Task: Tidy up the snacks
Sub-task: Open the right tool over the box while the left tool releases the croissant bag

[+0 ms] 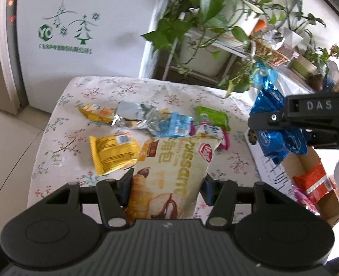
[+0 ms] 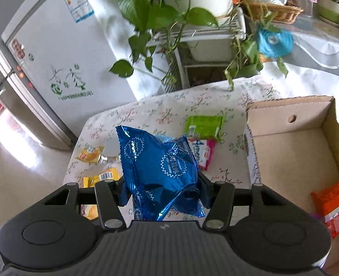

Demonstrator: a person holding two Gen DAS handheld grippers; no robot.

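My left gripper [image 1: 167, 189] is shut on a cream croissant pack [image 1: 169, 174] and holds it above the flowered table [image 1: 61, 142]. My right gripper [image 2: 161, 191] is shut on a shiny blue snack bag [image 2: 158, 165]; it also shows in the left wrist view [image 1: 273, 124], raised beside the cardboard box [image 2: 293, 151]. An orange pack [image 2: 335, 204] lies in the box. Loose snacks lie on the table: a yellow pack [image 1: 114, 154], an orange-yellow pack [image 1: 96, 112], a silver wrapper [image 1: 132, 115], a light blue pack [image 1: 174, 126], a green pack [image 1: 213, 117] and a pink-white pack [image 2: 201, 151].
A white fridge [image 1: 82, 30] stands behind the table. A leafy plant on a white rack [image 2: 192, 30] and a wicker basket [image 2: 275, 11] stand at the back right. The floor [image 1: 6, 151] drops away left of the table.
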